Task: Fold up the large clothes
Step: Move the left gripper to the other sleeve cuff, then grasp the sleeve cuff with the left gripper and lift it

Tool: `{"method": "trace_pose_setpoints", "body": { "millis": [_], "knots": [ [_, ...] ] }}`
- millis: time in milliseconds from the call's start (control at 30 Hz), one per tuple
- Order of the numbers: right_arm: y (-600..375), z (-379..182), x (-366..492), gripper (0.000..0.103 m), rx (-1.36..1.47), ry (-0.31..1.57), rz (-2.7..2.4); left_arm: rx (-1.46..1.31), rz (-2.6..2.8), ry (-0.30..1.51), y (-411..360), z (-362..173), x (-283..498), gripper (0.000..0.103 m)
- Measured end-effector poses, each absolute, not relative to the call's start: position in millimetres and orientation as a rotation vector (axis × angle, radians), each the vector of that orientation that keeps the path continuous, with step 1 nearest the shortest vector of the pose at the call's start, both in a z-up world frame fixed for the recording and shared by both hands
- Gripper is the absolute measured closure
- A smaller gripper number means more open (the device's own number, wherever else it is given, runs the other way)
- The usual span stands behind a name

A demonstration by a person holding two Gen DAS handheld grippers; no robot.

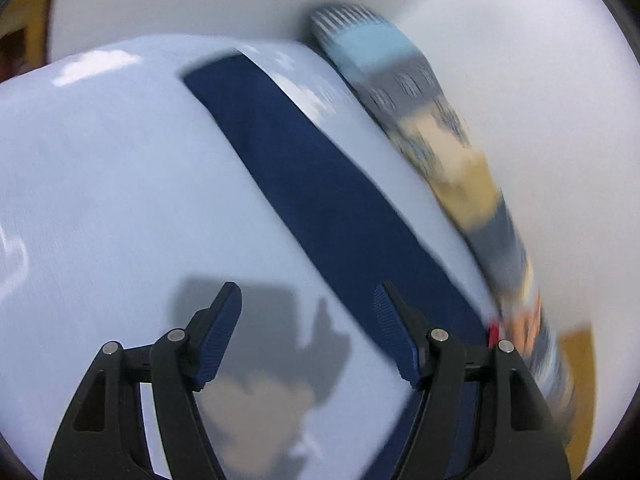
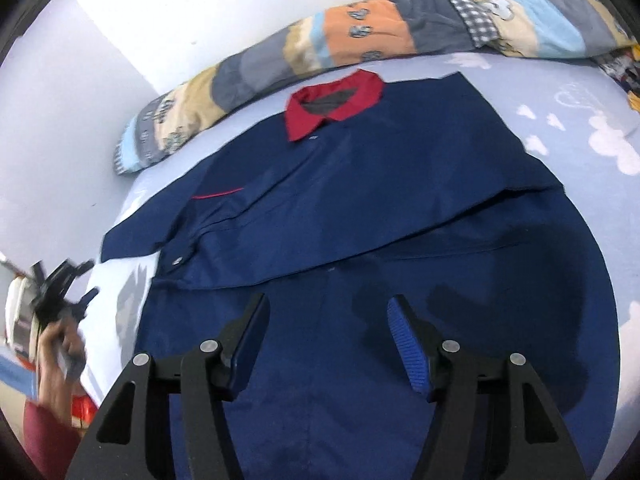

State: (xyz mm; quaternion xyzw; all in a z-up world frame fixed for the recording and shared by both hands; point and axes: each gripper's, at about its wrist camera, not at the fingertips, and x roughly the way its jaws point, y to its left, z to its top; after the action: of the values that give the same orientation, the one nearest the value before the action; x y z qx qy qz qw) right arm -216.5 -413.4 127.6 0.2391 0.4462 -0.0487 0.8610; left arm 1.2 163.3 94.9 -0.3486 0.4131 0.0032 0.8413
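We find the right gripper nearest, jaws wide apart and empty, hovering directly over the lower body of the shirt. The shirt lies flat on the bed sheet, its long axis running away towards the red collar and pillow. The left gripper, likewise spread and empty, hangs off the shirt's left edge.

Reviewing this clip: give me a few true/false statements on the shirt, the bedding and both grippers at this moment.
1. The navy shirt has a red collar. True.
2. The right gripper is clamped on the shirt. False: its jaws are open and hold nothing.
3. A patchwork quilt lies beyond the collar. True.
4. The left gripper is shut. False: open, empty.
5. The bedsheet is plain white. False: light blue with white clouds.
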Motion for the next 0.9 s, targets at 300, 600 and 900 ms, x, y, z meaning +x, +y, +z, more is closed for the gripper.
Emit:
{"method": "trace_pose_setpoints", "body": {
  "millis": [300, 600, 900],
  "knots": [
    [-402, 129, -217, 0.039, 0.474, 0.934, -0.081, -0.967, 0.036, 0.815, 231, 53, 65, 0.049],
    [-400, 121, -207, 0.039, 0.451, 0.934, -0.103, -1.038, 0.069, 0.767, 245, 3, 103, 0.064],
    [-400, 117, -208, 0.039, 0.440, 0.901, -0.105, -0.940, 0.063, 0.684, 244, -1, 150, 0.100]
  ]
}}
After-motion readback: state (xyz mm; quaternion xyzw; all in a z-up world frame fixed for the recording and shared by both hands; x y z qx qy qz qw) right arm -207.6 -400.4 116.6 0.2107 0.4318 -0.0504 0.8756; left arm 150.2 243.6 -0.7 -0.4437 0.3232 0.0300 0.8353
